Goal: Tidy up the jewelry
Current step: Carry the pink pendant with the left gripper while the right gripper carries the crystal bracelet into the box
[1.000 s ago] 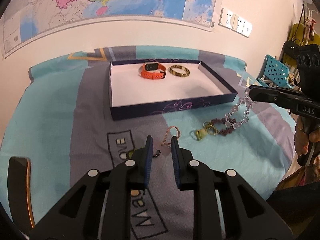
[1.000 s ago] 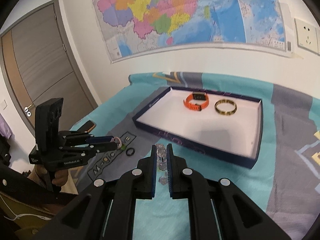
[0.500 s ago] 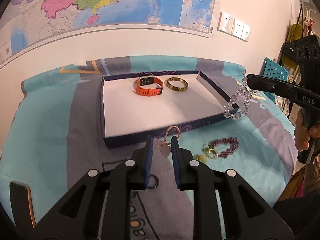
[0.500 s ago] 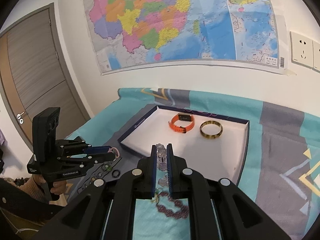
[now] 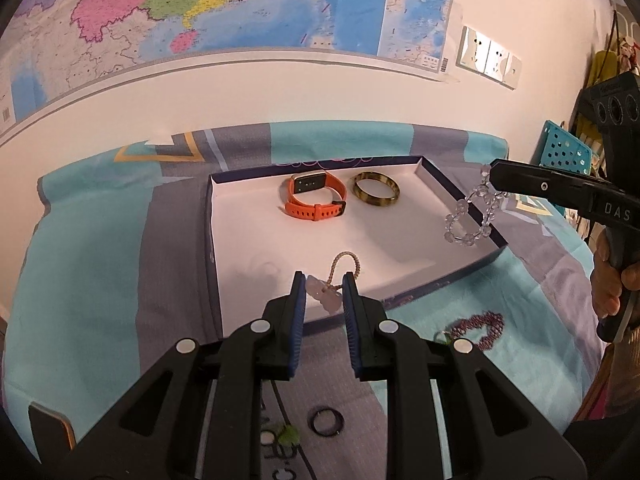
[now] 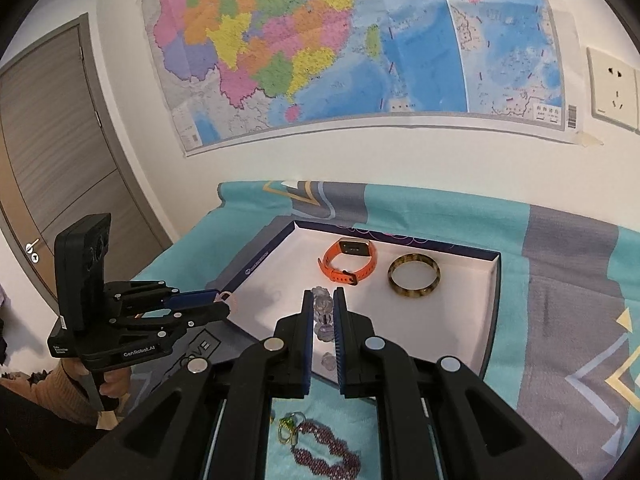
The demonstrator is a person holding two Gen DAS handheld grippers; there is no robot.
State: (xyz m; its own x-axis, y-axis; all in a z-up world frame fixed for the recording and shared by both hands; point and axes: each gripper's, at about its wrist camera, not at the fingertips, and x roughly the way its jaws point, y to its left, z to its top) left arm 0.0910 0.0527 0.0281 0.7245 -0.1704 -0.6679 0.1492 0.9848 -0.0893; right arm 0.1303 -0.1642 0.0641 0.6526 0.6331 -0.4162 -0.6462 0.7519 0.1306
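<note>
A counter draped in a teal and grey cloth (image 5: 100, 248) stands against a white wall carrying a large coloured map (image 6: 304, 52). On the cloth lies a shallow, dark-walled tray (image 5: 248, 248) with a white floor; at its far end an orange watch (image 5: 316, 200) lies just beside a mottled brown bangle (image 5: 376, 195), the two apart. The left gripper (image 5: 324, 294) hangs over the tray's near edge, its fingers clamped on a pale pink charm with a beige cord loop (image 5: 346, 266) standing up from it. The right gripper (image 6: 323, 312) is over the tray's right side, fingers pressed together on a clear bead bracelet (image 5: 468, 216) that dangles free above the rim. Outside the tray on the cloth lie a dark red bead bracelet (image 6: 326, 454), a small green and gold piece (image 6: 289, 426) touching it, and a black ring (image 5: 328, 427)
</note>
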